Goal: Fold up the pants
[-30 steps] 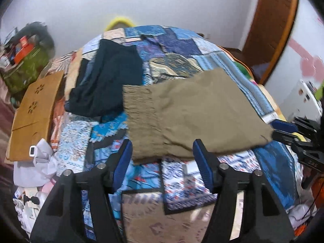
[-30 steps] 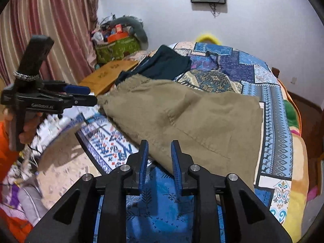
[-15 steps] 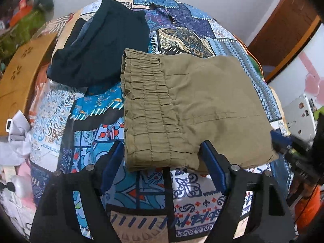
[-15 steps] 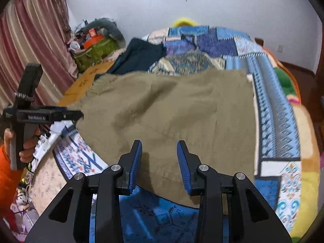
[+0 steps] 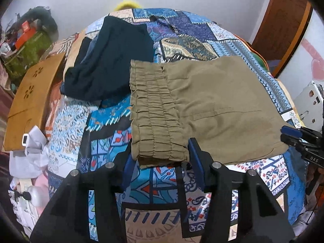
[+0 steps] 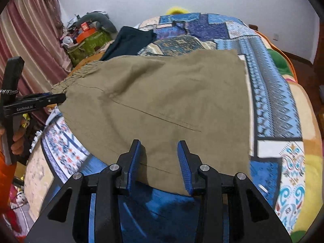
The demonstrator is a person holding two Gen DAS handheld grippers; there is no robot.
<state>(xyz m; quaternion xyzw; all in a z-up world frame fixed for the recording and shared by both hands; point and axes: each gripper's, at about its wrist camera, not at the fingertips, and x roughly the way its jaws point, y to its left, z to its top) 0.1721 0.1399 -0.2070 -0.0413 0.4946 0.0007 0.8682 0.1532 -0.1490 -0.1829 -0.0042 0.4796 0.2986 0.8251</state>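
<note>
At the far left a wooden board [image 5: 30, 99] leans beside the bed [image 5: 202, 40], and a dark garment [image 5: 113, 60] lies on the patchwork quilt, just beside the olive pants [image 5: 212, 105]. The pants lie flat and folded, elastic waistband toward the left gripper [image 5: 160, 162] — its jaws are spread, straddling the waistband's near corner, likely lined up to pinch it. At the opposite end the right gripper [image 6: 159, 162] has its jaws spread over the hem edge, probably so both ends can lift together for the next fold.
</note>
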